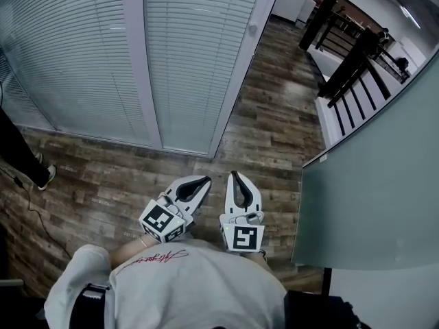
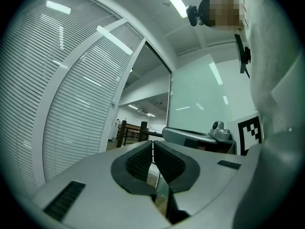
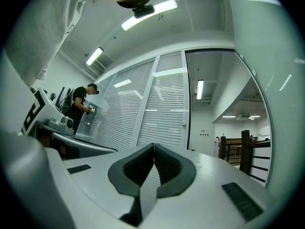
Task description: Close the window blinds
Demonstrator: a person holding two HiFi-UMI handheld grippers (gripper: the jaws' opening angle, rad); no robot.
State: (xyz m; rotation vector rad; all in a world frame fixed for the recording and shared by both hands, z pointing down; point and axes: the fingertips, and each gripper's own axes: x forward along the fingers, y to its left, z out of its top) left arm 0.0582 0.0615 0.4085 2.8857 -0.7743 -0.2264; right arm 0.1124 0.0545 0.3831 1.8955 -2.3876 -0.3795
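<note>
White slatted blinds cover two tall window panels, the left panel (image 1: pixel 75 53) and the middle panel (image 1: pixel 195 53), with a white frame post (image 1: pixel 140 60) between them. They also show in the left gripper view as blinds (image 2: pixel 71 80) and in the right gripper view as blinds (image 3: pixel 164 113). A small round knob (image 1: pixel 253 29) sits on the frame right of the middle panel. Both grippers are held low in front of my body, well short of the blinds. My left gripper (image 1: pixel 206 180) (image 2: pixel 152 142) is shut and holds nothing. My right gripper (image 1: pixel 234 175) (image 3: pixel 153 145) is shut and empty too.
A frosted glass partition (image 1: pixel 370 184) stands close on the right. Black railings (image 1: pixel 350 67) run at the back right beyond an open doorway. A person's leg (image 1: pixel 20 149) and a floor cable (image 1: pixel 34 211) are at the left. Another person (image 3: pixel 78 106) stands by the far blinds.
</note>
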